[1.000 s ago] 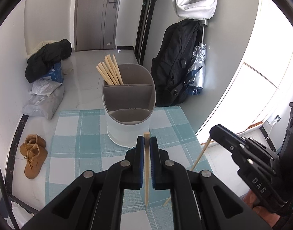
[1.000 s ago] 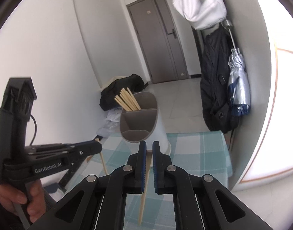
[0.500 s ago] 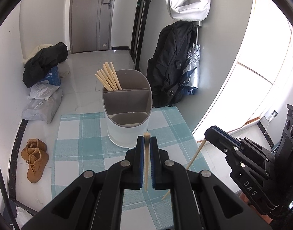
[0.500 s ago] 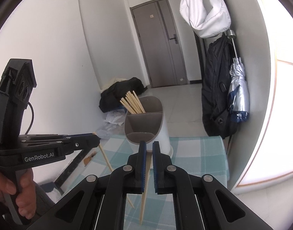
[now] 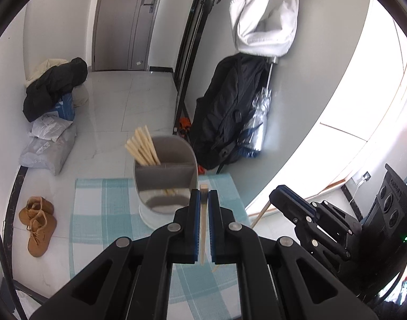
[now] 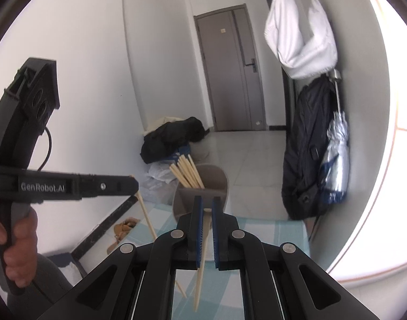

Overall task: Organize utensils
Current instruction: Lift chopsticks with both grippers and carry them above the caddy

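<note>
The table under a teal checked cloth carries the grey utensil holder, its rear compartment full of chopsticks. Only the right wrist view shows the person's hand gripping the left handle. The left gripper and right gripper each have fingers closed on 1 chopstick. Both chopsticks hang higher off the cloth than 1 second ago.
</note>
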`<state>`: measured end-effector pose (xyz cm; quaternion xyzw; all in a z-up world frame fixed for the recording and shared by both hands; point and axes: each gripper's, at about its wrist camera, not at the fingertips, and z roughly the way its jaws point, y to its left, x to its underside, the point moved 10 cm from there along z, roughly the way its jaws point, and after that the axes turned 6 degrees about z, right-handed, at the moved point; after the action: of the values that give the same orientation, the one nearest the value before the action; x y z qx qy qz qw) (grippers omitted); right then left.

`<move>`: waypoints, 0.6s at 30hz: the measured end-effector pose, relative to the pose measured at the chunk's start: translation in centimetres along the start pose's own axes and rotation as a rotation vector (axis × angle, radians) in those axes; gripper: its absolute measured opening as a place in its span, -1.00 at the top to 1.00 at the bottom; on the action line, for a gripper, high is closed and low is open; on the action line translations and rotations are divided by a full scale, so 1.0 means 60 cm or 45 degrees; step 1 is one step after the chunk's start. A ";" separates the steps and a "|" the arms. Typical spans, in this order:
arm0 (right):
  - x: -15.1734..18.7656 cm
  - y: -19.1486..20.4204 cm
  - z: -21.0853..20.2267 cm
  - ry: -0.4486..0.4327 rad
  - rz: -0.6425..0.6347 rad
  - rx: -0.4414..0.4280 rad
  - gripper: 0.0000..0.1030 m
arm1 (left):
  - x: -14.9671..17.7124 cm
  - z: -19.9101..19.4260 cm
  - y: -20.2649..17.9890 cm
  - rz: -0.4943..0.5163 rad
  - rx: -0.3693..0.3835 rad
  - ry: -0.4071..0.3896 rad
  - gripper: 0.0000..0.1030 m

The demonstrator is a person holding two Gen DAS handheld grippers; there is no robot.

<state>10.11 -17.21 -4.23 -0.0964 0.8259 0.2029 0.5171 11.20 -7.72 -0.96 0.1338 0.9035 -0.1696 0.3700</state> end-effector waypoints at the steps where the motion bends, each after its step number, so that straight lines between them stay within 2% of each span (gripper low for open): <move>1: -0.015 -0.001 0.001 -0.005 -0.020 0.005 0.90 | -0.013 -0.002 0.002 -0.009 0.001 -0.004 0.97; 5: -0.081 0.003 0.002 -0.043 -0.076 -0.001 0.90 | -0.068 -0.011 0.008 -0.033 0.025 -0.020 0.97; 13: -0.215 0.042 0.033 -0.125 -0.199 -0.056 0.90 | -0.186 -0.032 0.047 -0.088 0.051 -0.130 0.97; 18: -0.265 0.067 0.082 -0.145 -0.268 -0.075 0.90 | -0.220 -0.012 0.085 -0.113 0.023 -0.150 0.97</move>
<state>19.74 -12.26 9.06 -0.1859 0.7742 0.1770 0.5786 21.73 -4.35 7.90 0.0868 0.8837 -0.2014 0.4134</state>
